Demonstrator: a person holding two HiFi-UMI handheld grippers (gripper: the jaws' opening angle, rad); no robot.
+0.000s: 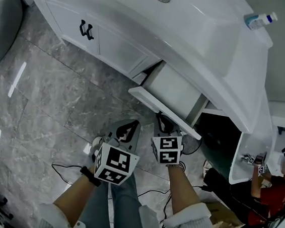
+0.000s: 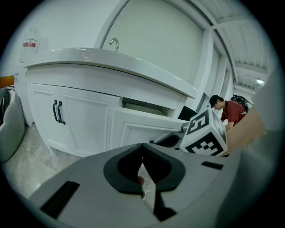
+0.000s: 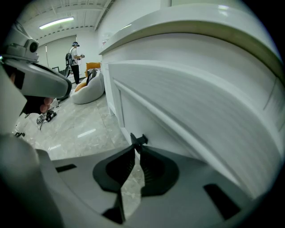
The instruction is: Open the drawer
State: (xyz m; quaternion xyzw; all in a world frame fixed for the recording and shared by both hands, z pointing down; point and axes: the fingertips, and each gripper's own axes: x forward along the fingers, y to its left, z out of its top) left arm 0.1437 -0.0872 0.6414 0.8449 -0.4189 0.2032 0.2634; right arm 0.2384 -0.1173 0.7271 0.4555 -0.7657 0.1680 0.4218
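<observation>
A white vanity cabinet (image 1: 114,47) has a drawer (image 1: 177,92) that stands partly pulled out under the curved counter. Its white front panel (image 1: 156,106) tilts toward me and shows in the left gripper view as drawer front (image 2: 142,127). My right gripper (image 1: 163,122) sits at the panel's lower edge. In the right gripper view its jaws (image 3: 136,150) are closed at the tips on the small black drawer handle (image 3: 139,140). My left gripper (image 1: 129,128) hangs beside it over the floor, shut (image 2: 142,146) with nothing held.
Two black door handles (image 1: 86,30) sit on the cabinet doors to the left. A bottle (image 1: 258,19) lies on the counter. A person in red (image 1: 271,190) crouches at the right. Cables (image 1: 70,172) trail over the grey marble floor. A beanbag (image 3: 87,91) lies far off.
</observation>
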